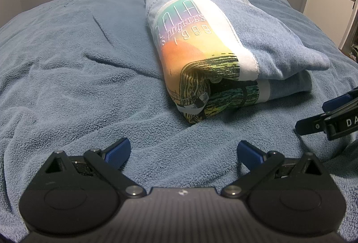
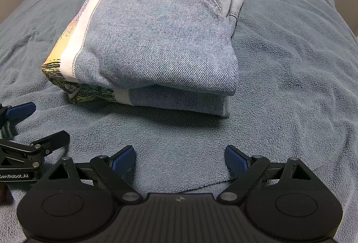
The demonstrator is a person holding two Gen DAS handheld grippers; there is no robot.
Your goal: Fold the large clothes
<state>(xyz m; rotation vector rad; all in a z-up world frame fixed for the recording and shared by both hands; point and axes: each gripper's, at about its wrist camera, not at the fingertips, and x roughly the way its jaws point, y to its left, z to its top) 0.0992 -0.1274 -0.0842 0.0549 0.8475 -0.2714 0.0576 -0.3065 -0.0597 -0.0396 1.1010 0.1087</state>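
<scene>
Fingers point(image 2: 123, 160) spread wide on right gripper point(image 2: 180, 159) and left gripper point(image 1: 183, 151), both empty. Folded denim jacket point(image 2: 156, 41) on blanket point(image 2: 290, 86) straight ahead, long axis running away; right nearer.

**Both grippers open, side by side, tilted downward**

Left gripper point(image 1: 183, 151): jaws spread wide, blue pads point(image 1: 117, 150) bare, nothing between them. Right gripper point(image 2: 180, 159): jaws equally wide, empty, angled more steeply downward. Each gripper's fingers appear at the edge of the other's view.
</scene>
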